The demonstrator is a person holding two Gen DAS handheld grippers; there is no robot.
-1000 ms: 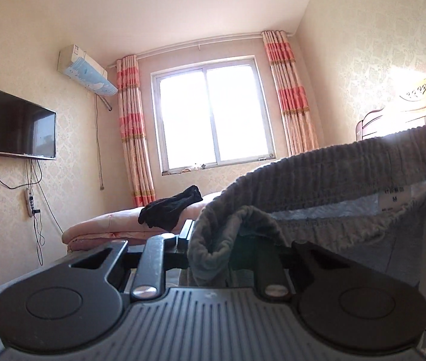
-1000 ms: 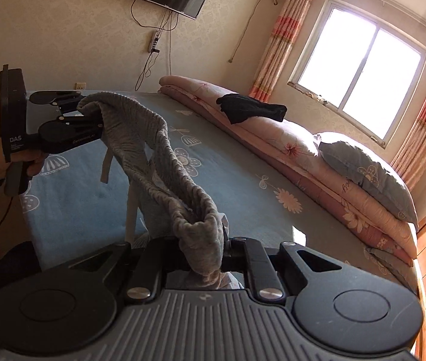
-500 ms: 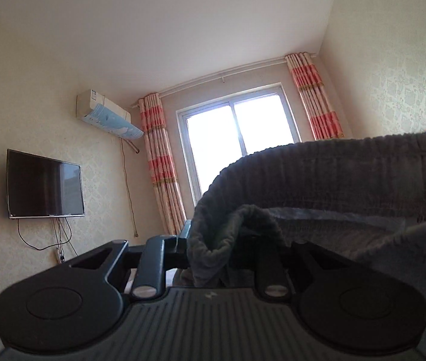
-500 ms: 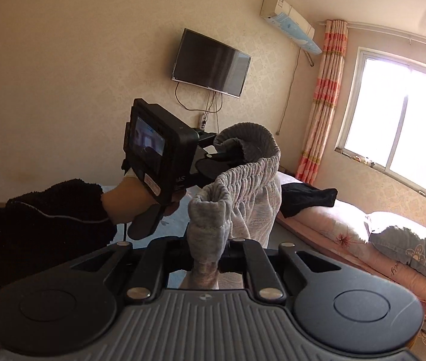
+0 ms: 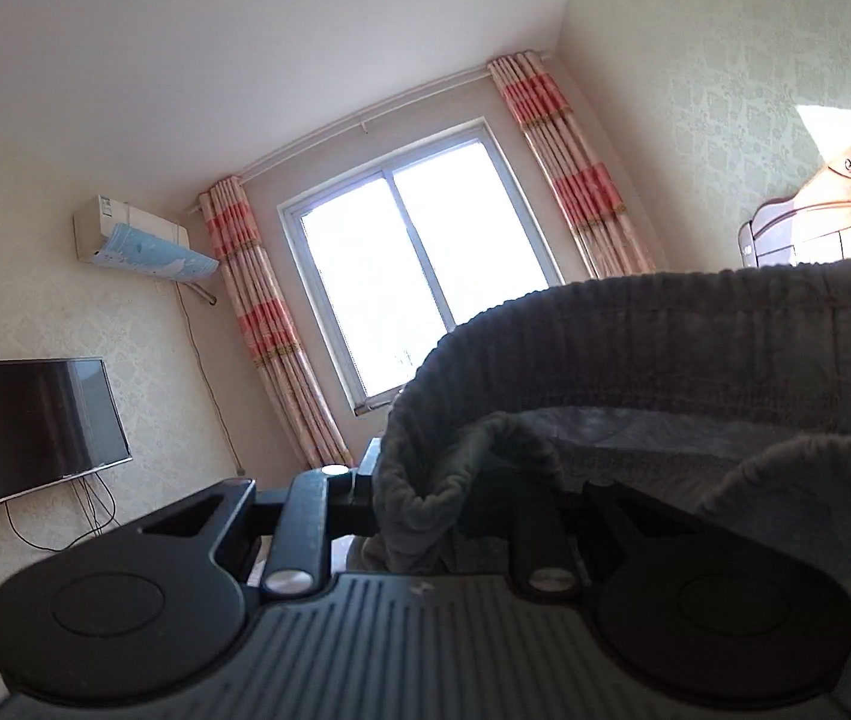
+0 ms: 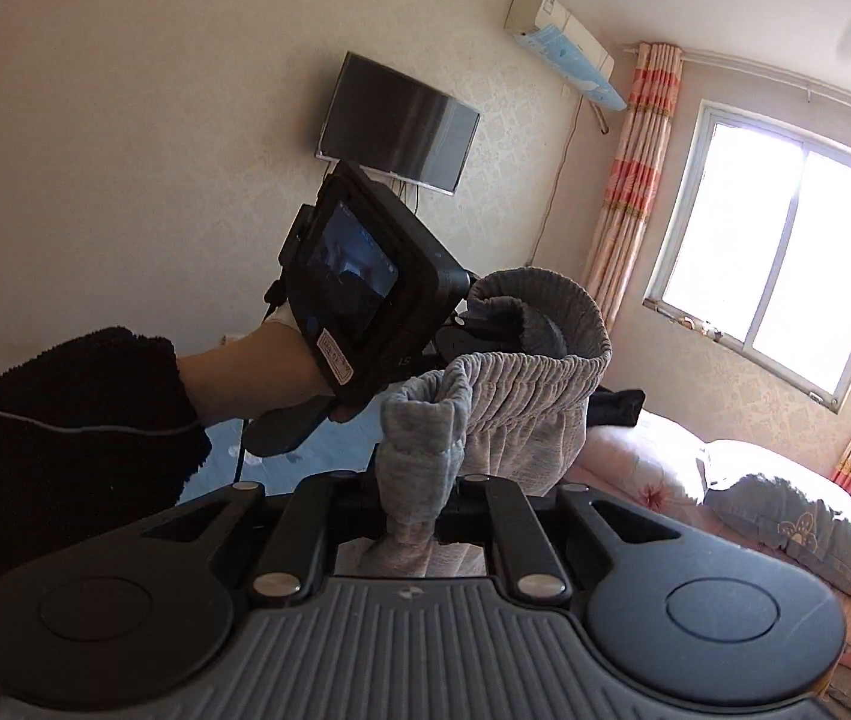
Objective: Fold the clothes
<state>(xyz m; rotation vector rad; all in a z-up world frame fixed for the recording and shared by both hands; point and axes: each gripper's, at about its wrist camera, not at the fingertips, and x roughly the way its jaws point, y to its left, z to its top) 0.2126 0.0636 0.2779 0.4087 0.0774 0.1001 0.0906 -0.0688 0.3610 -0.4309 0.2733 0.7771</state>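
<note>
A pair of grey sweatpants (image 6: 521, 396) with a ribbed elastic waistband hangs in the air between my two grippers. My right gripper (image 6: 416, 501) is shut on one bunched corner of the waistband. In the right wrist view the left gripper (image 6: 479, 330) holds the waistband's far end, carried by a hand in a black fleece sleeve (image 6: 65, 420). In the left wrist view my left gripper (image 5: 443, 498) is shut on the sweatpants (image 5: 665, 372), whose waistband arcs off to the right. The legs hang below, out of sight.
A bed (image 6: 227, 456) with a blue sheet lies below. Pink quilts (image 6: 641, 456), a grey pillow (image 6: 785, 516) and a black garment (image 6: 617, 405) lie along its far side. A wall TV (image 5: 35, 426), air conditioner (image 5: 137, 240), window (image 5: 419, 258) and wooden headboard (image 5: 827, 222) surround it.
Both grippers have risen with the sweatpants; the bed has dropped out of the left wrist view. The waistband, slack a second ago, is now drawn shorter between the two grippers.
</note>
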